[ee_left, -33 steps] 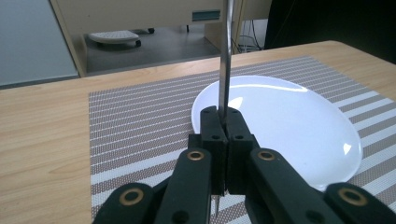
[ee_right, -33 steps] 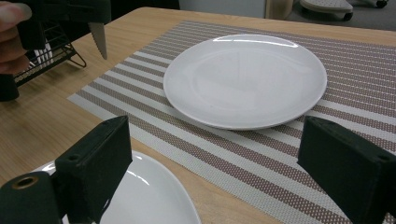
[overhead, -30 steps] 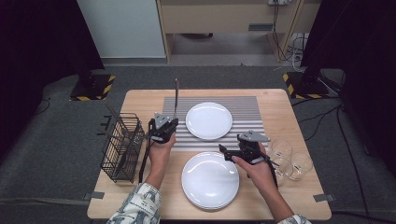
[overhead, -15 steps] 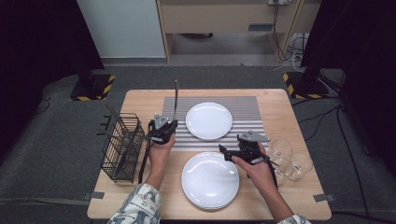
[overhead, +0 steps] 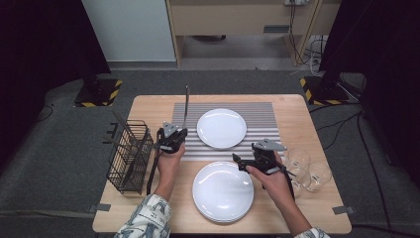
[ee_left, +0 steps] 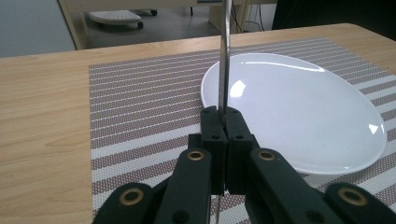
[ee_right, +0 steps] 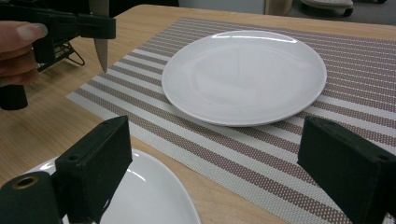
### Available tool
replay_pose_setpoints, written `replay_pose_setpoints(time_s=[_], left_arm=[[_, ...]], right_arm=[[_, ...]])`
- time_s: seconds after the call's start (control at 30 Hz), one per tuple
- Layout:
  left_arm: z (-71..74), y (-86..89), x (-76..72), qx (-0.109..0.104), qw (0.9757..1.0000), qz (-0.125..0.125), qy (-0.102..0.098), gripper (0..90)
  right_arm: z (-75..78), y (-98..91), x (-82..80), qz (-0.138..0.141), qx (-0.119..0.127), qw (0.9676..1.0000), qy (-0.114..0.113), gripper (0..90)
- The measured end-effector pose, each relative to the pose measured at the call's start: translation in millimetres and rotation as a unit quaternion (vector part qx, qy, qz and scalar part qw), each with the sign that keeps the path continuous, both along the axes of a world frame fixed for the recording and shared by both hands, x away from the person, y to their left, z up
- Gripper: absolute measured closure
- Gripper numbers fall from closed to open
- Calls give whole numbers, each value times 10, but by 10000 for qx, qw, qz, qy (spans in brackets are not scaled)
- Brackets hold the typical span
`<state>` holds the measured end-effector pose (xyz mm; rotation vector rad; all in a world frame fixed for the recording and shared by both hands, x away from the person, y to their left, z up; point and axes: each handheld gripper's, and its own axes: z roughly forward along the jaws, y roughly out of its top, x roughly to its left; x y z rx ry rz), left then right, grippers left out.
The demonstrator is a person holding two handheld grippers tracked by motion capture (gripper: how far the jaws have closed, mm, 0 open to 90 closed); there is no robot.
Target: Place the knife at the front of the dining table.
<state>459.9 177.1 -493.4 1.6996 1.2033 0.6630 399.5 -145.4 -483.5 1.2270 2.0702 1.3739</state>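
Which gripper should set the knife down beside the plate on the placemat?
Left. The left gripper is already shut on the knife, upright beside the plate on the placemat. The right gripper is open and holds nothing.

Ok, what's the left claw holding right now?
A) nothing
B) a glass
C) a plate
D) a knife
D: the left claw is shut on a knife, which stands upright above the placemat beside the far plate.
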Motion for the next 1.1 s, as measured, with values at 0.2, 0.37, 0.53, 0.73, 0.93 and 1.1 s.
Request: replay_pose_setpoints(time_s=[0.2, 0.37, 0.53, 0.73, 0.93, 1.1], left_arm=[[-25, 22, 20, 0, 10000, 30, 39, 888], [-55, 37, 43, -12, 9999, 61, 95, 888], [-88, 59, 66, -33, 9998, 109, 150, 888], [-106, 70, 74, -16, 9997, 144, 188, 888], [-107, 73, 71, 17, 9997, 138, 192, 889], [-113, 82, 73, 17, 9996, 157, 222, 888]], right_arm=[[-7, -5, 5, -12, -2, 10000, 17, 98], [-8, -11, 7, -33, 7, 10000, 39, 98], [-8, -20, 9, -40, 12, 10000, 47, 98], [-9, -30, 14, -42, 23, 10000, 50, 98], [-11, -22, 12, -52, 16, 10000, 52, 98], [-13, -28, 14, -68, 16, 10000, 67, 96]])
